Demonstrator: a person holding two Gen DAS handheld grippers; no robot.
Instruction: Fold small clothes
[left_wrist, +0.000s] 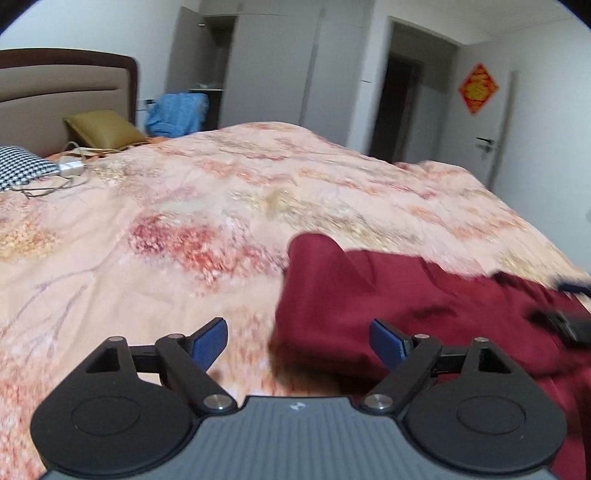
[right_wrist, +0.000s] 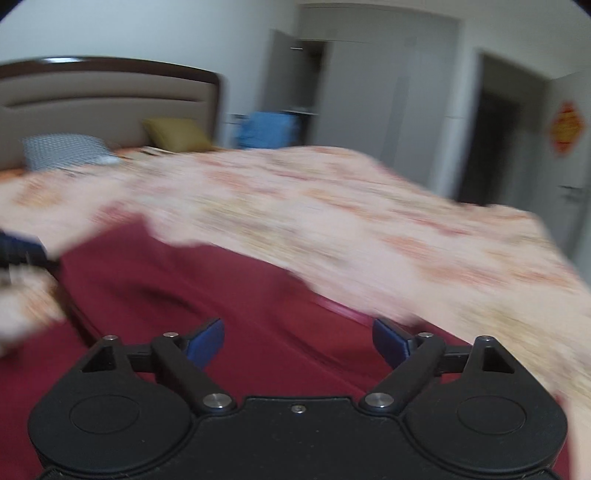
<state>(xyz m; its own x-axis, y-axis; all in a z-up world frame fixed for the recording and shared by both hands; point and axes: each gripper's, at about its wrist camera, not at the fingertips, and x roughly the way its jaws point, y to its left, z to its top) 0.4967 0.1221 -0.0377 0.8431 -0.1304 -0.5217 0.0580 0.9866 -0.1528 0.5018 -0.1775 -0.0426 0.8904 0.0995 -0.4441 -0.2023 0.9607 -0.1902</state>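
A dark red garment (left_wrist: 424, 306) lies rumpled on the floral bedspread (left_wrist: 221, 206), with one corner folded up into a peak. My left gripper (left_wrist: 299, 343) hovers over the garment's left edge, its blue pads wide apart and nothing between them. In the right wrist view the same red garment (right_wrist: 221, 295) fills the lower middle, blurred. My right gripper (right_wrist: 298, 343) stands open just above it, holding nothing. The right gripper's dark tip (left_wrist: 565, 321) shows at the right edge of the left wrist view. The left gripper's tip (right_wrist: 18, 251) shows at the left edge of the right wrist view.
At the head of the bed are a padded headboard (left_wrist: 55, 85), an olive pillow (left_wrist: 103, 129), a checked pillow (left_wrist: 22, 166) and a charger with cables (left_wrist: 70, 170). Blue cloth (left_wrist: 177, 112) sits beyond the bed by a wardrobe. A doorway (left_wrist: 399, 99) lies on the right.
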